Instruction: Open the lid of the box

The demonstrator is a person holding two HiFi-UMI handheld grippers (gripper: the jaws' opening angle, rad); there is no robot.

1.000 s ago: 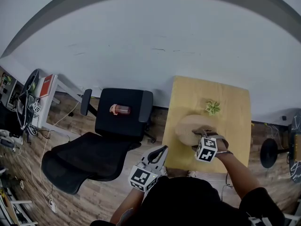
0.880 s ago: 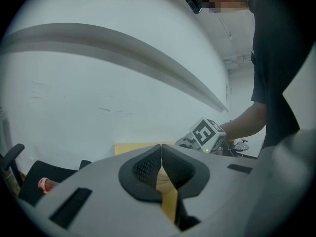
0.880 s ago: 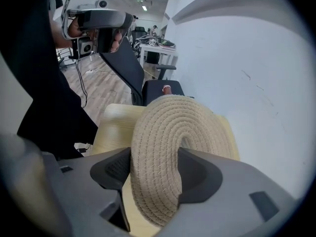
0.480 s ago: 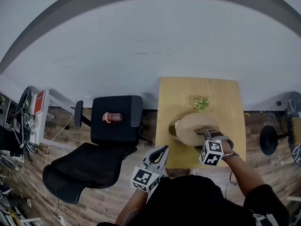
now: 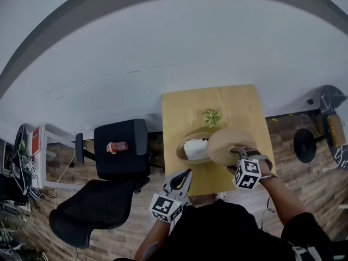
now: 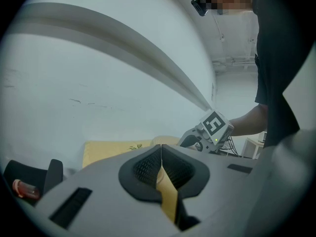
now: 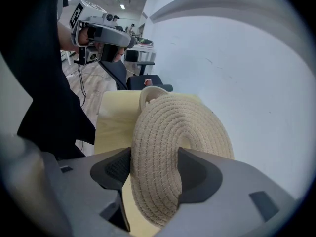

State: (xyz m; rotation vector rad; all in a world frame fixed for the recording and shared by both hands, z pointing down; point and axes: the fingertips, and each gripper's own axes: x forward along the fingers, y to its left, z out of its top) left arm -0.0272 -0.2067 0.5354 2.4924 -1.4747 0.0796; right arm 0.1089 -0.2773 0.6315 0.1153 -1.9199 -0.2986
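On the yellow table (image 5: 228, 105) stands a round woven box (image 5: 181, 145), uncovered, with something white inside. My right gripper (image 5: 239, 155) is shut on the box's woven lid (image 5: 225, 144) and holds it tilted, just right of the box. In the right gripper view the coiled lid (image 7: 182, 132) sits pinched on edge between the pads (image 7: 116, 169), with the box's rim (image 7: 150, 90) behind it. My left gripper (image 5: 187, 174) hangs at the table's near edge, left of the box. Its jaws (image 6: 161, 149) are shut, with nothing held.
A small green plant (image 5: 211, 117) stands on the table behind the box. Left of the table is a black office chair (image 5: 128, 151) with a red bottle (image 5: 117, 146) on its seat, and a second black chair (image 5: 89, 211) nearer me. A round stool base (image 5: 303, 144) is at the right.
The right gripper has carried the lid up and to the right, off the box, which now shows its white contents. The left gripper stays shut below the table edge.
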